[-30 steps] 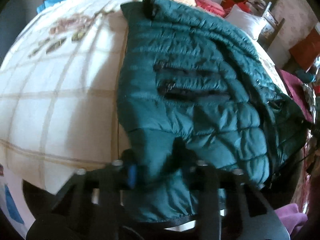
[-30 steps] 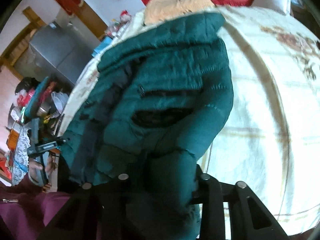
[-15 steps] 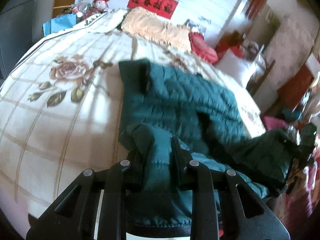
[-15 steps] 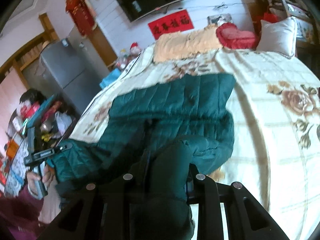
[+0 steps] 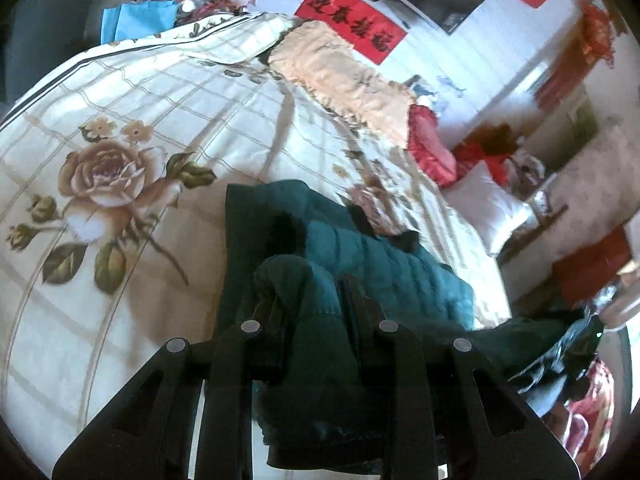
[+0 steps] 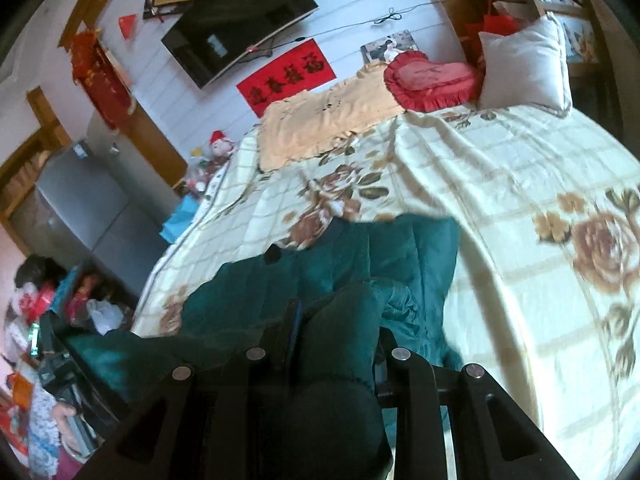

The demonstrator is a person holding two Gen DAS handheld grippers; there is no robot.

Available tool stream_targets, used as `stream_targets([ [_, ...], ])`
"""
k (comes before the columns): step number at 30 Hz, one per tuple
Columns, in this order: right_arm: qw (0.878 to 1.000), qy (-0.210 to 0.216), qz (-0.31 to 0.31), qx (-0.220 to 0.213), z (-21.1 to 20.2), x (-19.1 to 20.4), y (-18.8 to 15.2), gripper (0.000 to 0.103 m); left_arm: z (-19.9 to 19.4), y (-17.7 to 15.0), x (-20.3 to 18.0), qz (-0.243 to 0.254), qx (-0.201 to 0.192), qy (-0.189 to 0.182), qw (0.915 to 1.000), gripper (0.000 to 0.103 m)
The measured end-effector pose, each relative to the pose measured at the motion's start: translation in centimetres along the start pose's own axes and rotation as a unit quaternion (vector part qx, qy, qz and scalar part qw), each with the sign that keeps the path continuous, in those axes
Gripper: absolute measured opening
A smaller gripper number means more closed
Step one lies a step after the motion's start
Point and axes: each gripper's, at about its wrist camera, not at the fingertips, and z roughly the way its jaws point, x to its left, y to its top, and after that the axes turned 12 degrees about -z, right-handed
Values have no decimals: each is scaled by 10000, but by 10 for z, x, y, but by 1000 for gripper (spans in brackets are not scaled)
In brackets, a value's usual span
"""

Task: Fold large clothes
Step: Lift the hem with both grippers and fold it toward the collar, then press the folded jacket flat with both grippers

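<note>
Grippers (image 5: 312,300) (image 6: 336,320) clamped on jacket (image 5: 384,264)

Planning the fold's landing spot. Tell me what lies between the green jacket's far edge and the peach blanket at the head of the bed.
Right wrist view: between green jacket and peach blanket, only the rose-printed bedspread.

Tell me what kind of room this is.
Most likely a lived-in home bedroom: a bed under a floral quilt, pillows at its head, and a TV on the wall. A jacket lies on the bed.
</note>
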Motion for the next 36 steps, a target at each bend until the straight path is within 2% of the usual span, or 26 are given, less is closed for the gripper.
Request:
stream_targets([
  [5, 9985, -407, 277, 220, 52, -24, 29, 24, 42, 26, 2, -4, -202, 458, 9987, 22],
  [9, 9947, -449, 839, 391, 94, -54, 35, 24, 85, 37, 17, -189, 10, 707, 9973, 22],
  [11, 9918, -389, 1034, 643, 116, -65, 34, 27, 96, 40, 23, -340, 91, 671, 9971, 23],
  [12, 9910, -301, 1125, 661, 121, -70, 33, 32, 101, 44, 28, -550, 152, 559, 9968, 24],
  [13, 9902, -90, 1264, 584, 122, -75, 33, 44, 101, 46, 31, -657, 196, 416, 9968, 24],
  [14, 9895, 126, 1366, 455, 119, -78, 35, 60, 101, 48, 31, -686, 230, 298, 9969, 26],
  [16, 9900, 286, 1368, 180, 107, -76, 42, 81, 95, 55, 29, -627, 313, -79, 9975, 34],
  [19, 9944, 42, 1049, -132, 75, -68, 57, 82, 82, 60, 23, -565, 433, -339, 9969, 46],
  [21, 9958, 62, 875, -274, 54, -60, 62, 82, 70, 63, 21, -610, 411, -466, 9962, 55],
  [22, 9964, 99, 773, -327, 46, -53, 63, 82, 64, 64, 19, -600, 317, -468, 9966, 60],
  [23, 9975, 145, 585, -382, 38, -43, 63, 82, 55, 65, 18, -554, 139, -454, 9973, 70],
  [24, 9982, 156, 429, -398, 35, -34, 62, 82, 47, 65, 16, -517, -44, -442, 9977, 75],
  [25, 9989, 135, 237, -373, 35, -24, 60, 82, 36, 65, 14, -482, -322, -406, 9975, 77],
  [27, 9994, 109, -241, -222, 41, 3, 55, 82, 30, 64, 10, -389, -496, -321, 9975, 80],
  [30, 9959, 72, -893, 113, 68, 43, 49, 82, 33, 54, -3, -152, -448, -161, 9987, 80],
  [32, 9897, -124, -1385, 340, 94, 70, 42, 82, 40, 47, -9, -17, -437, -64, 9990, 80],
  [36, 9780, -423, -1959, 584, 148, 100, 36, 82, 84, 32, -24, 314, -254, 511, 9979, 80],
])
